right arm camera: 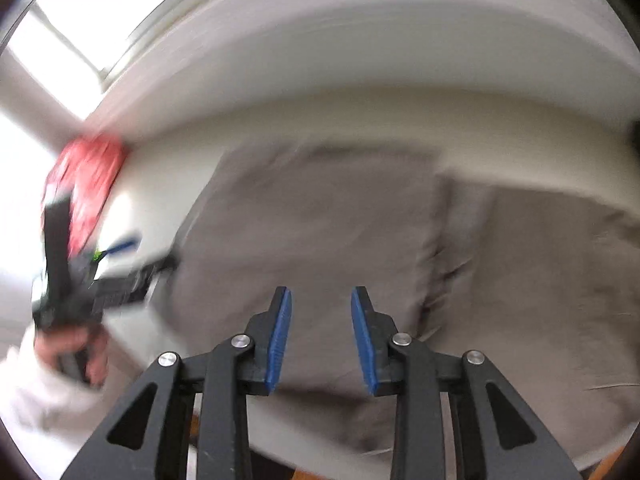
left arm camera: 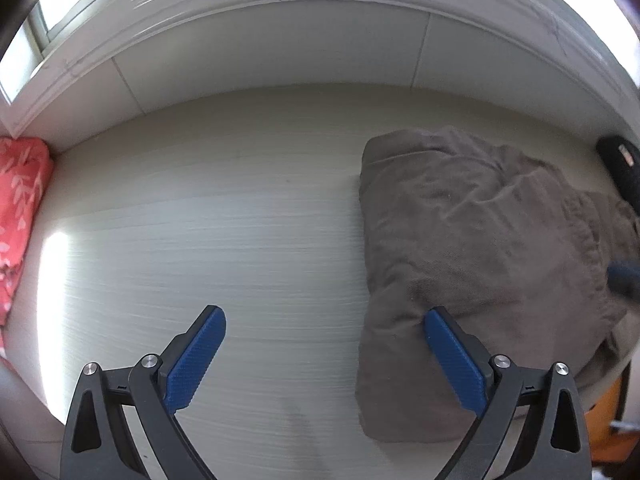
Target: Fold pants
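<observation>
Brown-grey pants (left arm camera: 472, 264) lie folded into a thick bundle on the right side of a pale wood-grain table (left arm camera: 224, 216). My left gripper (left arm camera: 324, 316) is open and empty, its right finger just over the bundle's left edge. In the blurred right wrist view the pants (right arm camera: 340, 220) fill the middle. My right gripper (right arm camera: 321, 296) is open and empty, hovering over their near part. The left gripper (right arm camera: 116, 264) and the hand holding it show at the left of that view.
A red cloth with a white leaf pattern (left arm camera: 20, 208) lies at the table's far left; it also shows in the right wrist view (right arm camera: 88, 180). A dark object (left arm camera: 620, 168) sits at the far right. A white wall (left arm camera: 280, 48) and window border the table's back.
</observation>
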